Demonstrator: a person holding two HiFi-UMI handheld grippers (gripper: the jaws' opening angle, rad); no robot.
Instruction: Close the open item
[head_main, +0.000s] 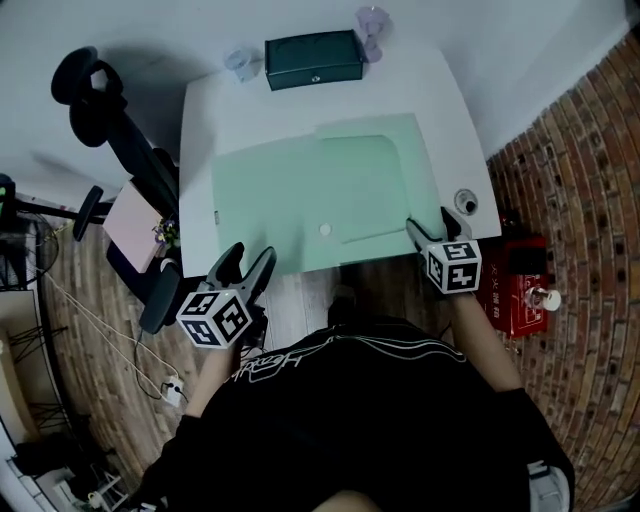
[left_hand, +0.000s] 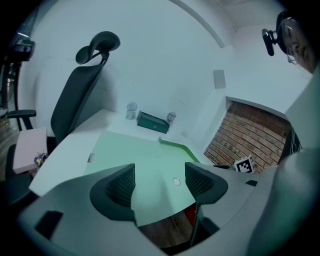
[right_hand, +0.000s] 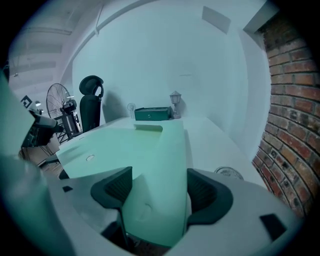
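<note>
A large pale green flat folder-like item (head_main: 300, 200) lies spread on the white table (head_main: 200, 130). It has a raised upper layer (head_main: 365, 180) at the right and a small round white stud (head_main: 325, 229) near the front. A dark green box (head_main: 313, 60) stands at the far edge, its lid down. My left gripper (head_main: 250, 258) hovers open off the table's front left edge, nothing between its fingers (left_hand: 160, 182). At the front right corner of the green item my right gripper (head_main: 429, 222) is open and apart from it, with the item below its jaws (right_hand: 159, 187).
Two small glass pieces (head_main: 241, 65) (head_main: 372, 20) flank the box. A round grommet (head_main: 466, 202) sits in the table's right corner. A black office chair (head_main: 110, 120) and pink seat (head_main: 130, 220) stand left; a red box (head_main: 515, 290) and brick wall (head_main: 580, 150) right.
</note>
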